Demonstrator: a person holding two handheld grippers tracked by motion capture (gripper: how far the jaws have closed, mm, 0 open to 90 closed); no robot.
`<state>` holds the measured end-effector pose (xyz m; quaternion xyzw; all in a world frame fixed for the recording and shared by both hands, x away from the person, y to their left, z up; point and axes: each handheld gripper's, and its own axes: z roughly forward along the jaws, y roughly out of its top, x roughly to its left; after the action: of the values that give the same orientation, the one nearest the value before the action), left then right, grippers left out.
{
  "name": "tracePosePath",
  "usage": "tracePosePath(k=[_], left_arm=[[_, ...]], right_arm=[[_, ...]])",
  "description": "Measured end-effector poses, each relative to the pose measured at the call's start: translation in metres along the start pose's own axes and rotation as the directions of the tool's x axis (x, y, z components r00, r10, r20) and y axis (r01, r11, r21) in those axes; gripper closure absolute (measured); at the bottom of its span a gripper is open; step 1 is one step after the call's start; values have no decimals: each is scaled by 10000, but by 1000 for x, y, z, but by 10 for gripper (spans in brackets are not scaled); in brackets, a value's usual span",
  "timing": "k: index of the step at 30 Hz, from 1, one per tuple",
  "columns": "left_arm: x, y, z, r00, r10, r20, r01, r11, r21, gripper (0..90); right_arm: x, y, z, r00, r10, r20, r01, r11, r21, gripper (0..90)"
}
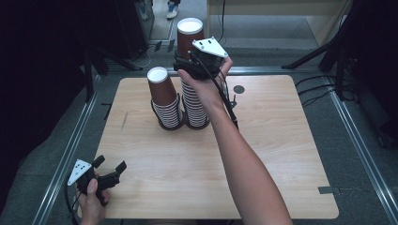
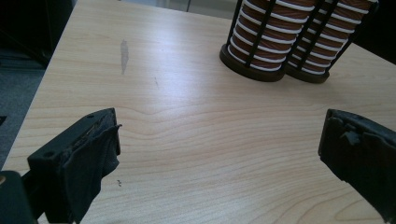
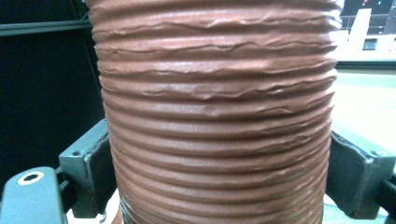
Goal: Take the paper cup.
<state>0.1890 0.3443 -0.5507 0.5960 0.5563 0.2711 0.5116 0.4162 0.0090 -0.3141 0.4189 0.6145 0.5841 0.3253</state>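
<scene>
Two stacks of ribbed brown paper cups stand in black wire holders at the table's far middle. The shorter stack (image 1: 163, 93) (image 2: 273, 32) is on the left, the taller stack (image 1: 194, 103) (image 2: 329, 42) on the right. My right gripper (image 1: 186, 64) (image 3: 219, 163) is raised at the tall stack's top, with a jaw pressed on each side of the top brown cup (image 1: 189, 32) (image 3: 215, 102). My left gripper (image 1: 111, 164) (image 2: 219, 140) is low at the table's near left corner. It is open, with bare wood between its jaws.
The wooden table (image 1: 267, 159) has a small dark round mark (image 1: 239, 89) at its far right. The right gripper's cable (image 1: 229, 105) hangs down to the tabletop beside the tall stack. Metal rails run along both sides, and stand legs (image 1: 324, 51) rise at the back right.
</scene>
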Motion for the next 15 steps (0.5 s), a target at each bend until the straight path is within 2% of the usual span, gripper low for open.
tracePosePath(k=[5,15], left_arm=[[0,0,0,10000,-5,-11,5,10000,6,0],[0,0,0,10000,23,-9,-23,10000,20,0]], right_arm=[[1,15,-4,10000,13,63,-10,9988,-494,130],[3,36,-9,9999,19,101,-10,9965,-841,134]])
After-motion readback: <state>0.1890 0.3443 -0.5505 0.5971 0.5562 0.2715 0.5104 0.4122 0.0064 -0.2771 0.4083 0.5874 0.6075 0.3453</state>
